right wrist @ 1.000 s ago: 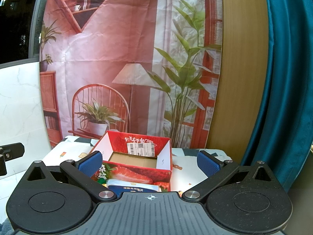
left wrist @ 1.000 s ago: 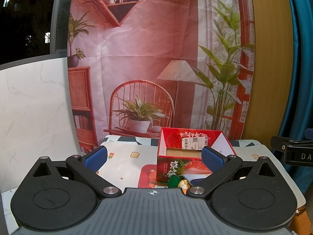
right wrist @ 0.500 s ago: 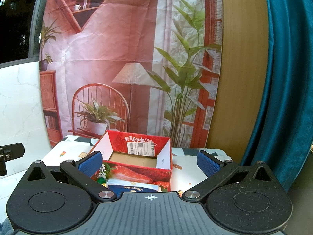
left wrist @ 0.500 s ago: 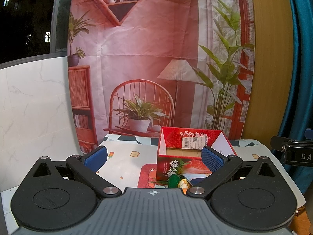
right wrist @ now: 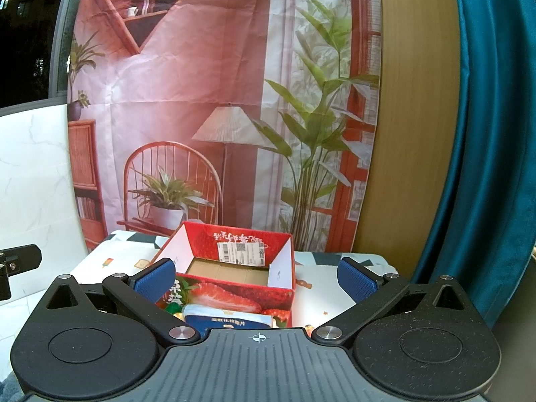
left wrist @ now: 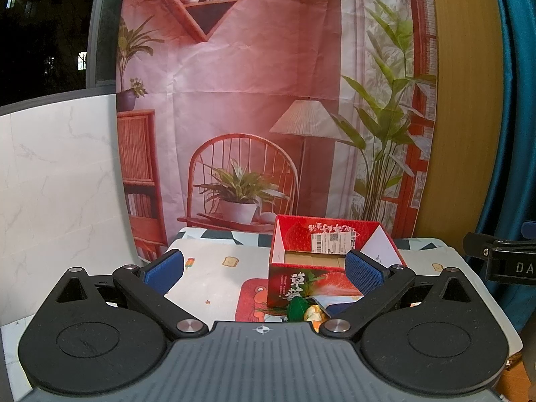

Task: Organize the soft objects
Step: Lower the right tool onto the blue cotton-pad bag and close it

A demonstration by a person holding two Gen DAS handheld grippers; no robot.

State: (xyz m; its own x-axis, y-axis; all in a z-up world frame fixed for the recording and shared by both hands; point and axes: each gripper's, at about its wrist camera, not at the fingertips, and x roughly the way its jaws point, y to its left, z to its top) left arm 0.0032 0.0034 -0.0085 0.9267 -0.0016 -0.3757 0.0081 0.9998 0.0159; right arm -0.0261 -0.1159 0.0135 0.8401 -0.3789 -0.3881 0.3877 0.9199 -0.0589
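Left gripper (left wrist: pixel 264 268) held above the near edge of the table (left wrist: pixel 207 274), jaws spread wide with nothing between the blue pads (left wrist: pixel 164 266). Right gripper (right wrist: pixel 257 277) likewise wide apart and empty. Red strawberry-printed box (left wrist: pixel 321 258) standing open-topped on the patterned tablecloth, right of centre in the left view, straight ahead in the right view (right wrist: pixel 234 268); bare cardboard floor visible inside, white label (right wrist: pixel 242 252) stuck on its far inner wall. Soft packet with a blue face (right wrist: pixel 227 318) lying on the table just in front of the box's near wall, low between the right jaws. Small green and orange item (left wrist: pixel 303 310) beside it, partly hidden by the left gripper body. Printed room backdrop (left wrist: pixel 268 100) hanging behind the table.
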